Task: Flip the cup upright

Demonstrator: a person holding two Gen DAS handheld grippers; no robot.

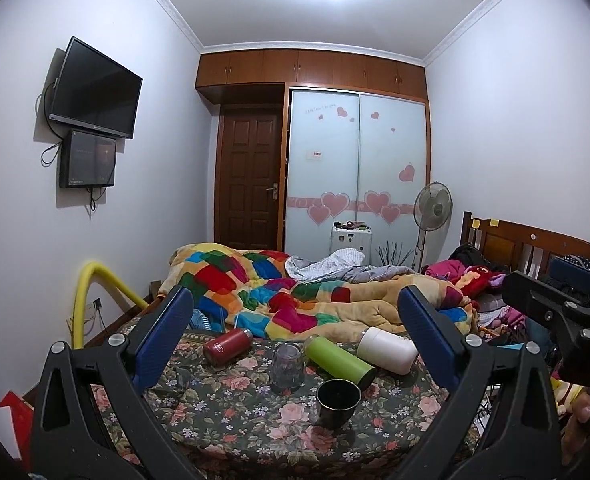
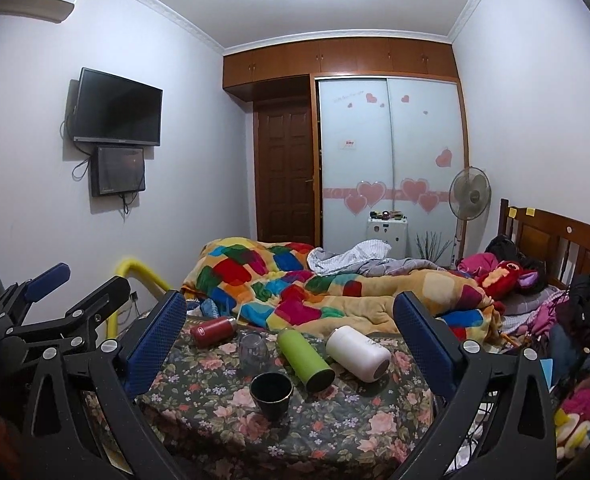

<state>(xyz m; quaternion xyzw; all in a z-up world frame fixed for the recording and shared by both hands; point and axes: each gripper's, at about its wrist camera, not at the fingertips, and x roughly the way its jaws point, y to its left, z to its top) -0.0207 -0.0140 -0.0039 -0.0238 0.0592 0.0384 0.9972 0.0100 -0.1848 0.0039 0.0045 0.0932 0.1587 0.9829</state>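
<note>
On a floral-cloth table (image 1: pixel 231 420) (image 2: pixel 335 432) stand a black cup (image 1: pixel 338 402) (image 2: pixel 271 395), upright with its mouth up, and a clear glass (image 1: pixel 287 365) (image 2: pixel 252 349) standing mouth down. A red flask (image 1: pixel 228 345) (image 2: pixel 213 331), a green flask (image 1: pixel 339 361) (image 2: pixel 305 359) and a white flask (image 1: pixel 387 349) (image 2: pixel 358 353) lie on their sides. My left gripper (image 1: pixel 295 336) is open and empty, short of the cups. My right gripper (image 2: pixel 291 336) is open and empty too, level with it.
A bed with a patchwork quilt (image 1: pixel 295 292) lies just behind the table. A yellow padded rail (image 1: pixel 91 296) stands at the left. Clothes and toys (image 2: pixel 575 320) pile up at the right. The right gripper shows at the right edge of the left wrist view (image 1: pixel 555 312).
</note>
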